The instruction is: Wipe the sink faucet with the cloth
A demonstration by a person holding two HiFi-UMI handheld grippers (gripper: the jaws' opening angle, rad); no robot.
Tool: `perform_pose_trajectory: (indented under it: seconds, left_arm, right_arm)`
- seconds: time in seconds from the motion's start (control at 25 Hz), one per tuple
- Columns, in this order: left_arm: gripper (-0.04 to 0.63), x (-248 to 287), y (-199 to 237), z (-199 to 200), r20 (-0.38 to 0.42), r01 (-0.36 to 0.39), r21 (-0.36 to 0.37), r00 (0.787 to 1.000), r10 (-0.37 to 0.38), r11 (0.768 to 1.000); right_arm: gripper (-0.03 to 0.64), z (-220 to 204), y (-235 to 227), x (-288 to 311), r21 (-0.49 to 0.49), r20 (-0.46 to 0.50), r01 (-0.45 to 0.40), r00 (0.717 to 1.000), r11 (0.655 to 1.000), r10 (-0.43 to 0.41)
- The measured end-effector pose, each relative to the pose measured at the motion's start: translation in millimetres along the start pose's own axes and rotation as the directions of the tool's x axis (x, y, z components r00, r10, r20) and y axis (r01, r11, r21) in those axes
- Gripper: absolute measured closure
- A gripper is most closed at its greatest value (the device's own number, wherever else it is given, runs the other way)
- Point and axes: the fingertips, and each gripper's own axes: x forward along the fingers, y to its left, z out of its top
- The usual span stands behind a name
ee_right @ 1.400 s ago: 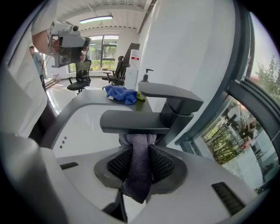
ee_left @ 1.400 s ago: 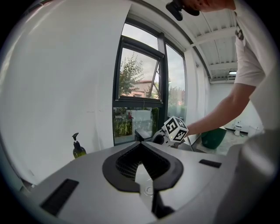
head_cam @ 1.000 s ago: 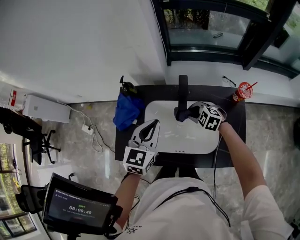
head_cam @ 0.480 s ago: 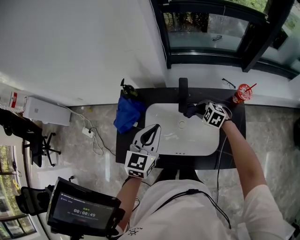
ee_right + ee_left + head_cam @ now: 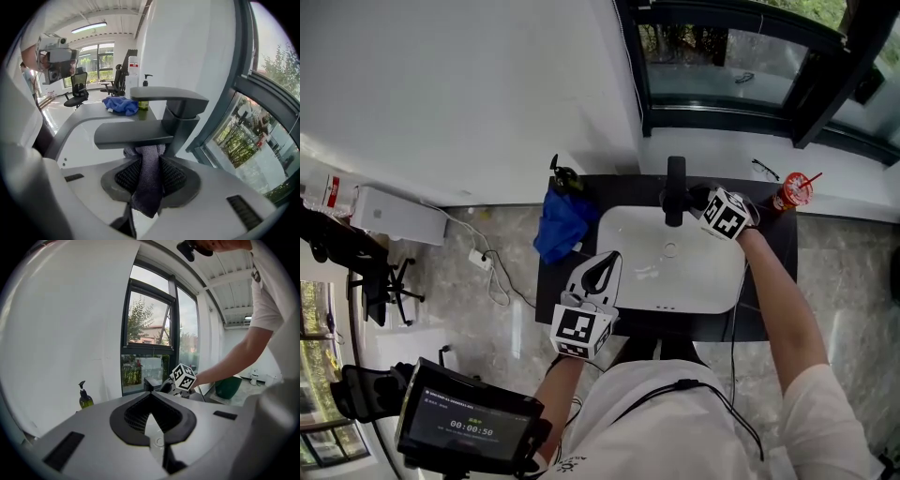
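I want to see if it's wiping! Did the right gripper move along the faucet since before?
Yes. The right gripper, shut on the cloth, slid from the faucet's spout end, over the sink, back beside its base.

Bright daylight, fisheye edges, sharp focus
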Motion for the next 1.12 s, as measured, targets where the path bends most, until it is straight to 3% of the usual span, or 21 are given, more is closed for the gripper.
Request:
perform_pose_trajectory:
  seconds: [0.28, 0.68, 1.0, 1.12]
  left_arm:
    - [0.601, 0, -3, 0, 0.004, 0.012, -0.004, 1.000, -0.012, 1.000]
    - [0.601, 3, -8, 1, 0.008, 0.037, 0.006, 0.999, -0.037, 0.999]
    - [0.601, -2, -6, -5, 0.004, 0.029, 0.006, 1.000, -0.029, 1.000]
    - [0.601, -4, -2, -7, 0.005, 0.018, -0.003, 1.000, -0.018, 1.000]
  right_arm:
    - [0.507, 2, 29, -10, -0.028, 0.042, -0.069, 0.997, 0.997, 0.070]
    - [0.508, -17, 93, -18, -0.003, 0.003, -0.279, 0.960, 0.960, 0.279]
    - [0.508, -43, 71, -9, -0.016, -0.103, -0.236, 0.967, 0.972, 0.233]
    - [0.507, -42, 52, -4, -0.011, -0.111, -0.180, 0.978, 0.984, 0.178]
